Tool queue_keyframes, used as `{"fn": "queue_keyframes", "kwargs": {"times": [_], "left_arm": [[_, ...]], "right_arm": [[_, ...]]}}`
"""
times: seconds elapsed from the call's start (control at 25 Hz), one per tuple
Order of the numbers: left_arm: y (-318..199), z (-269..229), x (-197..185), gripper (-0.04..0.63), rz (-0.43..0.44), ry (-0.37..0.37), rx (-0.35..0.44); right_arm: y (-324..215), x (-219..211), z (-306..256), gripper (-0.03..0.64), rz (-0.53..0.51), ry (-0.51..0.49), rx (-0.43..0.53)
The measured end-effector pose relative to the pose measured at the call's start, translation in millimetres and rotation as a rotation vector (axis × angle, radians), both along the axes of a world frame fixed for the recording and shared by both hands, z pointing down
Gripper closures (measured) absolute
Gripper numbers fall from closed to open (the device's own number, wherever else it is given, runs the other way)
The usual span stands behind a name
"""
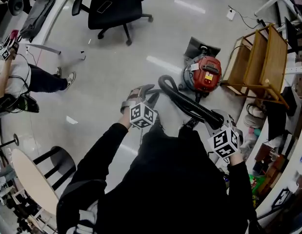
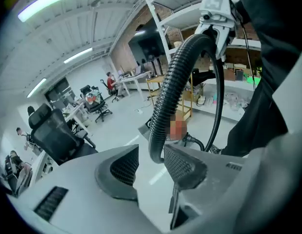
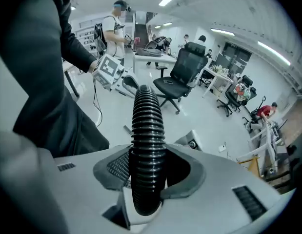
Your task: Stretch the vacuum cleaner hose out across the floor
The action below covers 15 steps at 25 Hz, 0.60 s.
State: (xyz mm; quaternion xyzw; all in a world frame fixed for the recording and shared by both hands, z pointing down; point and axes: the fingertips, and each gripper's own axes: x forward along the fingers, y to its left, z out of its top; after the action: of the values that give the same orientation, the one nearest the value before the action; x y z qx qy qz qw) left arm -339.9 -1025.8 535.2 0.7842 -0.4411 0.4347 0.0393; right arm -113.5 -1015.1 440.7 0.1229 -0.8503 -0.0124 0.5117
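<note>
A red vacuum cleaner [image 1: 205, 74] stands on the floor ahead of me. Its black ribbed hose [image 1: 182, 101] loops off the body to the left, then runs back toward my right hand. My right gripper [image 1: 216, 121] is shut on the hose; in the right gripper view the hose [image 3: 148, 130] sits clamped between both pads of that gripper [image 3: 151, 172]. My left gripper [image 1: 141, 94] is beside the hose's bend. In the left gripper view the hose [image 2: 172, 87] curves down beside the right pad [image 2: 182, 162], with floor showing between it and the left pad; the left gripper [image 2: 148, 165] is open.
A black office chair [image 1: 116, 6] stands at the far side. A wooden rack [image 1: 260, 62] is right of the vacuum cleaner, with cluttered shelves [image 1: 282, 155] along the right. A person [image 1: 19, 79] is at the left; a round table [image 1: 31, 179] and black chair [image 1: 58, 162] are near left.
</note>
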Motion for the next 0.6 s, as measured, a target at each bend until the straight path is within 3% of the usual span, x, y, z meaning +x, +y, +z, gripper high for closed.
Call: {"fn": "queue_keyframes", "kwargs": {"times": [0.08, 0.16, 0.24, 0.28, 0.36, 0.48, 0.6], "left_arm": [[12, -14, -8, 0.42, -0.004, 0.036, 0.012], [25, -54, 3, 0.366, 0.015, 0.13, 0.04], [32, -112, 36, 0.312, 0.106, 0.22, 0.112], [35, -137, 57, 0.291, 0.181, 0.23, 0.149], [47, -163, 101, 0.244, 0.367, 0.16, 0.186], [73, -148, 154, 0.232, 0.616, -0.028, 0.142], [94, -122, 187, 0.235, 0.675, -0.097, 0.108]], "right_arm": [[5, -10, -11, 0.448, 0.022, 0.049, -0.003], [14, -15, -20, 0.448, 0.037, 0.062, -0.01], [23, -21, -28, 0.448, 0.019, 0.065, 0.002], [30, -26, -32, 0.448, -0.001, 0.066, 0.009], [44, -35, -39, 0.448, -0.053, 0.068, 0.021], [71, -46, -53, 0.448, -0.155, 0.054, 0.045], [105, -45, -68, 0.449, -0.266, 0.046, 0.057]]}}
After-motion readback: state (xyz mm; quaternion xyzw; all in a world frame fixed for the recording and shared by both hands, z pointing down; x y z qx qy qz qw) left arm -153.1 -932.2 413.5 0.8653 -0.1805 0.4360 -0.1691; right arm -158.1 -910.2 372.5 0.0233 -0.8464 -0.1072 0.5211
